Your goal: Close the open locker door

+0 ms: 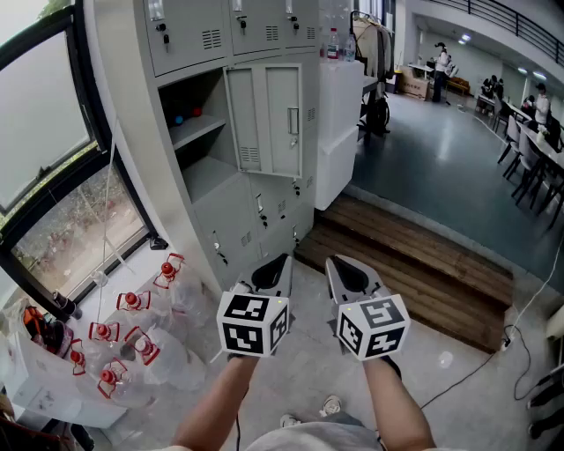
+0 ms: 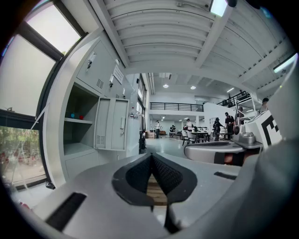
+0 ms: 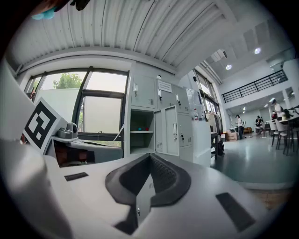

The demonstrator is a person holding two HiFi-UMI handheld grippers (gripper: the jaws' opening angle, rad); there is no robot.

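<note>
A grey bank of lockers [image 1: 264,26] stands ahead of me. One compartment [image 1: 198,132] is open, with a shelf that carries small red and blue things. Its door [image 1: 267,121] stands swung out to the right, handle on its right side. The same door [image 2: 111,123] shows left of centre in the left gripper view and as the door [image 3: 170,130] at centre in the right gripper view. My left gripper [image 1: 282,261] and right gripper [image 1: 333,262] hang side by side well short of the lockers. Both are shut and hold nothing.
Several clear water jugs with red caps [image 1: 132,339] lie on the floor at the left by a large window [image 1: 44,167]. A wooden step [image 1: 414,264] runs to the right of the lockers. Beyond it lies an open hall with chairs [image 1: 529,158] and people.
</note>
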